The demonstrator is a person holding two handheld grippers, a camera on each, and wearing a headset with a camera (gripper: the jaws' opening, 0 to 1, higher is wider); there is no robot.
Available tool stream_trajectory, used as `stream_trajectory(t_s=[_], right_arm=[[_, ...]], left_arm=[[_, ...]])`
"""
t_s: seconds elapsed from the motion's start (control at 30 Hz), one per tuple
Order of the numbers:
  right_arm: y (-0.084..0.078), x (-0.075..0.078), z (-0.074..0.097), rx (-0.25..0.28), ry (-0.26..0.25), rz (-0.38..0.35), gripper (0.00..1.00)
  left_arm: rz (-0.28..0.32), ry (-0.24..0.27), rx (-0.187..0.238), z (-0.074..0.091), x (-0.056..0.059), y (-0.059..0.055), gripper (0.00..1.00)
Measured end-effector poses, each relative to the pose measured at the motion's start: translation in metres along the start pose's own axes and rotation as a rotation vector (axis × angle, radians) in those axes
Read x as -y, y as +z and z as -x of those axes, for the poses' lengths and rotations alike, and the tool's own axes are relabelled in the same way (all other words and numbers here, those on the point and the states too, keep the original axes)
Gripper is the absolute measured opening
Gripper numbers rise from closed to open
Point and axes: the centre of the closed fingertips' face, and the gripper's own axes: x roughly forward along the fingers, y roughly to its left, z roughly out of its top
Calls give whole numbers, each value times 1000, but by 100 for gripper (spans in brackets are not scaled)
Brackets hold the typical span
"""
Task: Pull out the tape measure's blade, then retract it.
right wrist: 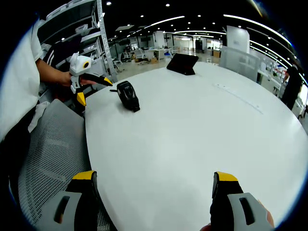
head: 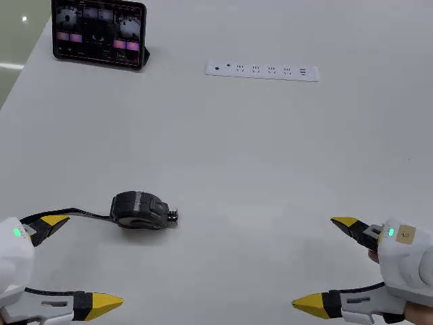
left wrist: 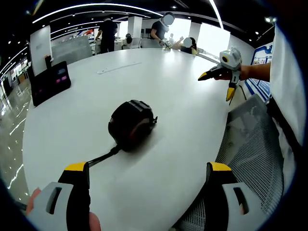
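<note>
white table (head: 270, 169) holds a hard, likely slick tape (head: 140, 210), best pinched at body and hook (head: 173, 215); left gripper (head: 84, 261) and right gripper (head: 323, 263) gape empty

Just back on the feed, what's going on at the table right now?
A person holds a gripper in each hand over a white table. The tape measure lies near the left gripper, blade not pulled out. That gripper is open, with one jaw tip at the end of the strap, and grips nothing. The right gripper is open too, well off to the right.
</note>
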Motion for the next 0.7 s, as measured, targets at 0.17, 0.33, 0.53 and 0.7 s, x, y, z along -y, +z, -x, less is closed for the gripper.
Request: stream_trajectory(t_s=[0.17, 0.33, 0.53, 0.7], right_arm=[[-5, -1, 1, -14, 0, 5, 99], [-7, -1, 3, -16, -1, 11, 99], [-8, -2, 5, -18, -3, 9, 99], [-8, -1, 5, -18, -6, 4, 99]], left_arm=[[-8, -8, -4, 1, 1, -3, 99], [-12, -9, -5, 3, 0, -2, 99], [-21, -18, -13, 3, 2, -3, 99], [-38, -20, -15, 2, 4, -3, 99]])
